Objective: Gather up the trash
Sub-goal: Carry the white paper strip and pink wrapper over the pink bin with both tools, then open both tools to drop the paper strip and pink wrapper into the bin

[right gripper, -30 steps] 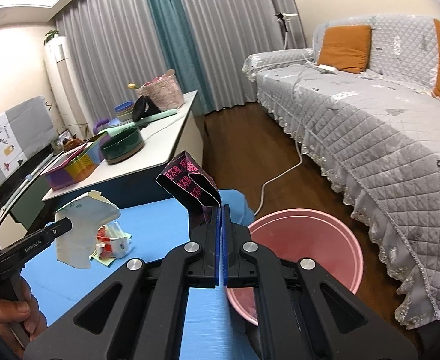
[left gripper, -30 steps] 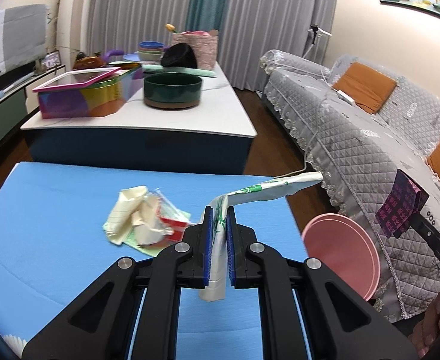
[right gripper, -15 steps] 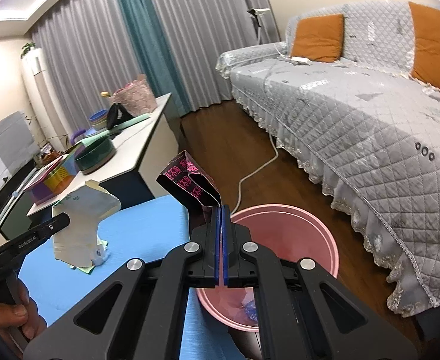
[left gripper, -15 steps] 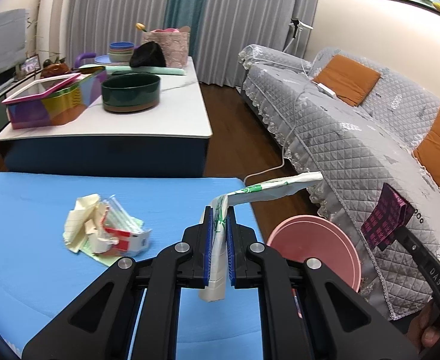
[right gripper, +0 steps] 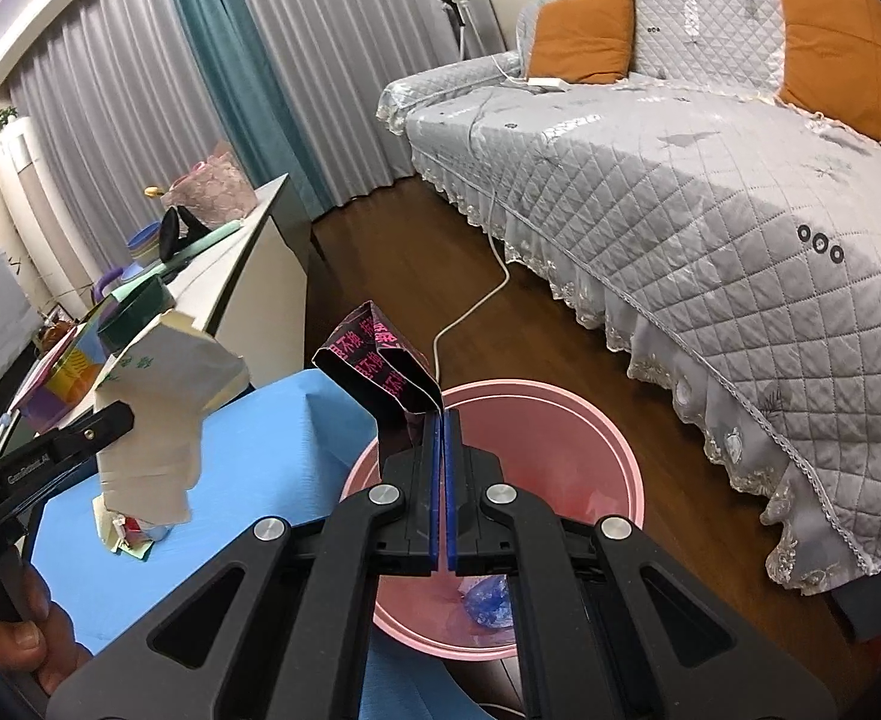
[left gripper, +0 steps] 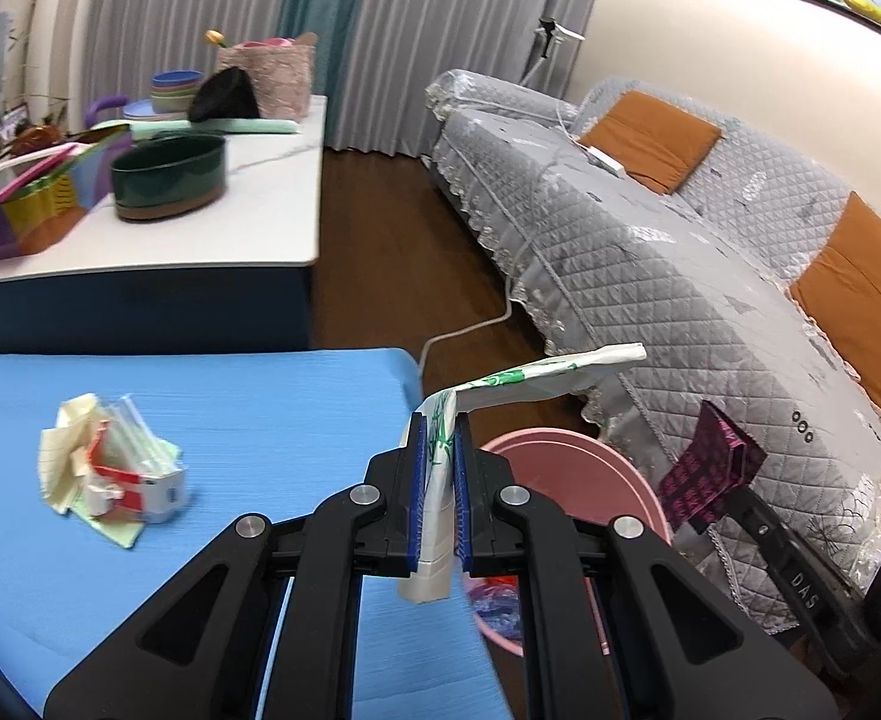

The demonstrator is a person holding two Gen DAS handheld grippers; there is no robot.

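Observation:
My left gripper (left gripper: 437,438) is shut on a white flattened carton with green print (left gripper: 524,381), held over the right edge of the blue table (left gripper: 230,408); it also shows in the right wrist view (right gripper: 158,414). My right gripper (right gripper: 442,420) is shut on a black wrapper with pink print (right gripper: 380,366), held above the pink bin (right gripper: 614,468) on the floor. The bin (left gripper: 578,468) and the wrapper (left gripper: 710,474) also show in the left wrist view. A pile of crumpled paper and packaging (left gripper: 110,474) lies on the blue table.
A grey quilted sofa (right gripper: 710,180) with orange cushions stands right of the bin. A white counter (left gripper: 170,228) behind the table carries a dark green bowl (left gripper: 167,177), a colourful box and dishes. A white cable (right gripper: 476,300) runs across the wooden floor. Blue trash lies in the bin.
Both grippers have moved right with their trash, toward and over the pink bin. The trash pile on the table has slid left in the left wrist view. Both grips stayed shut.

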